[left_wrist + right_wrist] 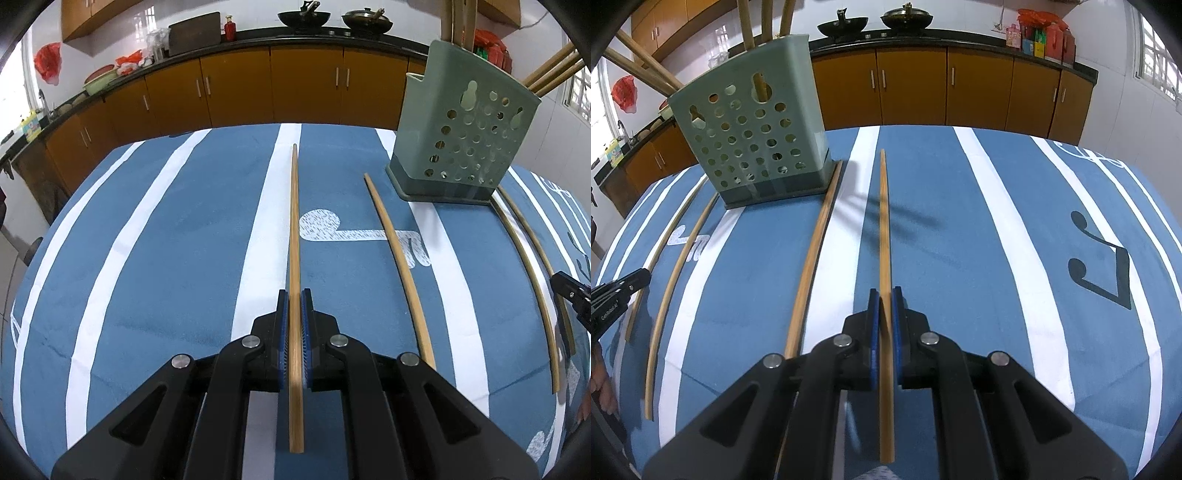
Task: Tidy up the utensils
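We clamp one chopstick (294, 236) in the left gripper (294, 295) and another chopstick (884, 236) in the right gripper (885, 293), both pointing upward in frame, ready for the holder (461, 136) at upper right.

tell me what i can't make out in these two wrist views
- Left wrist view: the tops of the chopsticks standing in the green holder are cut off by the frame's upper edge.
- Left wrist view: the right gripper shows only as a tip at the right edge, so its jaws can't be read there.
- Right wrist view: the near end of one loose chopstick is hidden behind the gripper body.
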A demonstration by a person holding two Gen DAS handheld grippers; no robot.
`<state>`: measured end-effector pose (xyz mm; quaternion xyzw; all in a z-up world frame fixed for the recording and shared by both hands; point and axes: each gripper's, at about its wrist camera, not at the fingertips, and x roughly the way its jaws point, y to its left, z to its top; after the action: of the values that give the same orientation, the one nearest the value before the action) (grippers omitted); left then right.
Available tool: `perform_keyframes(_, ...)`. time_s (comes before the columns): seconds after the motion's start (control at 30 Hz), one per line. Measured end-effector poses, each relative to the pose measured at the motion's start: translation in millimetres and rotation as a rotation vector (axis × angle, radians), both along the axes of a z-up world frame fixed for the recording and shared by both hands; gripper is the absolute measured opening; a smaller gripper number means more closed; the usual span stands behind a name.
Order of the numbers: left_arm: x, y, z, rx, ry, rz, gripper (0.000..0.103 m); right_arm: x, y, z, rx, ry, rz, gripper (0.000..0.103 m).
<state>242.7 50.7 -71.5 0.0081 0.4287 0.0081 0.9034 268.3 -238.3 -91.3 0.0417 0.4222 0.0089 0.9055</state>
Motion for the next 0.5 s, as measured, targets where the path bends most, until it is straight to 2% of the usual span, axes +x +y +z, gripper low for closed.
perform_keyframes(0.5,-0.2,-1.8,-0.2,0.000,0.000,0.001,0.008,-0.8,0.4,-0.1,-0.006,0.001,-0.003,0.008)
